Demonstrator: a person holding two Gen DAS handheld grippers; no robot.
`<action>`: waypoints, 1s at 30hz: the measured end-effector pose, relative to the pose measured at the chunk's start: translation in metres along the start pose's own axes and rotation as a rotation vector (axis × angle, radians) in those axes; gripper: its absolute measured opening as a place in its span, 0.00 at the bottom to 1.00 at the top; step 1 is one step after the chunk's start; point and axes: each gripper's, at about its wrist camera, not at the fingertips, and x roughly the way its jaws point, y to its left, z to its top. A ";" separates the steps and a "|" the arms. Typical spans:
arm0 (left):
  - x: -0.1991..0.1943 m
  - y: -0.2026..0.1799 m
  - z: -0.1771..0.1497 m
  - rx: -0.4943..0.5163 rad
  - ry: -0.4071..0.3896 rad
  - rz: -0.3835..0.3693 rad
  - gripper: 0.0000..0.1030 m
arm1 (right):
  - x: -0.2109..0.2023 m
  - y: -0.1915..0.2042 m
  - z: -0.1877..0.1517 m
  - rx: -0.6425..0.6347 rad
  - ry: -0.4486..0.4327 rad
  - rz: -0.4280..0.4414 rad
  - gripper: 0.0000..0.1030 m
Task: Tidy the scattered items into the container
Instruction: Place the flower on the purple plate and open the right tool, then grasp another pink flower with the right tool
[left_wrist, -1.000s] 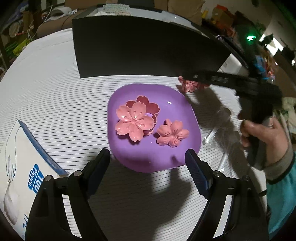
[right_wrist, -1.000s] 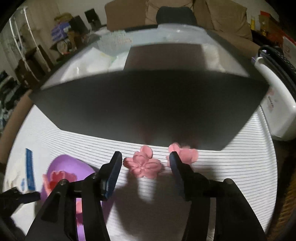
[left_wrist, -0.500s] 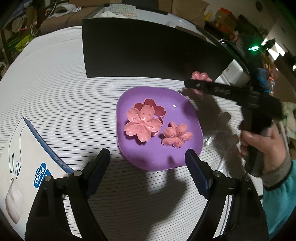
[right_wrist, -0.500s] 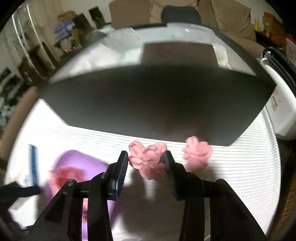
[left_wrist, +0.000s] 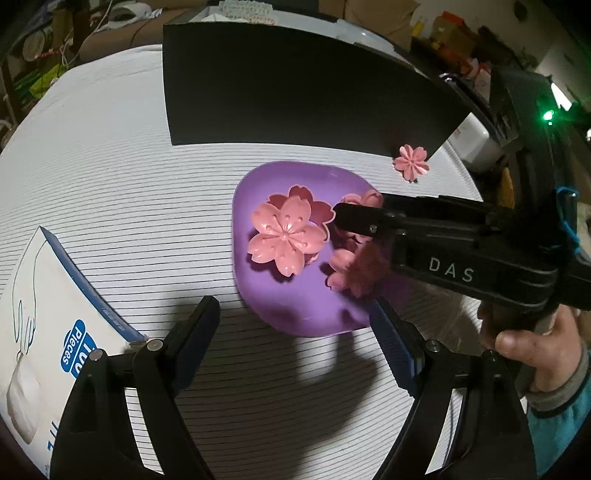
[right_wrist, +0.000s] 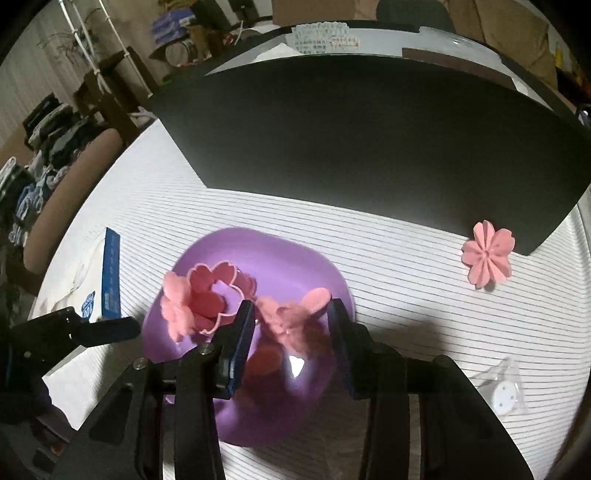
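A purple dish (left_wrist: 295, 310) (right_wrist: 314, 258) sits mid-table and holds several pink flower pieces, among them a large blossom (left_wrist: 284, 236) and a flower-shaped cutter (right_wrist: 218, 284). My right gripper (right_wrist: 291, 317) is over the dish, shut on a pink flower (right_wrist: 295, 314); it shows from the side in the left wrist view (left_wrist: 354, 214). One more pink flower (left_wrist: 410, 162) (right_wrist: 487, 258) lies on the cloth by the black board's right corner. My left gripper (left_wrist: 295, 325) is open and empty at the dish's near edge.
A black board (left_wrist: 295, 92) (right_wrist: 369, 140) stands behind the dish. A white and blue glove box (left_wrist: 48, 332) lies at the left. A clear plastic bag with a white disc (right_wrist: 506, 391) lies at the right. The cloth is striped white.
My right gripper closed on one of the two flowers by the board, lifted it and carried it left, over the purple dish. The left gripper stayed open near the dish.
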 end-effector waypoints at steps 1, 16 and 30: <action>0.000 0.000 0.000 -0.001 0.001 0.000 0.79 | -0.003 -0.002 0.002 0.013 -0.007 0.011 0.47; 0.005 0.002 -0.002 -0.007 0.017 0.003 0.79 | -0.079 -0.128 0.001 0.382 -0.226 -0.080 0.60; -0.002 0.007 -0.002 -0.021 0.017 -0.003 0.79 | -0.023 -0.117 0.021 0.257 -0.161 -0.163 0.19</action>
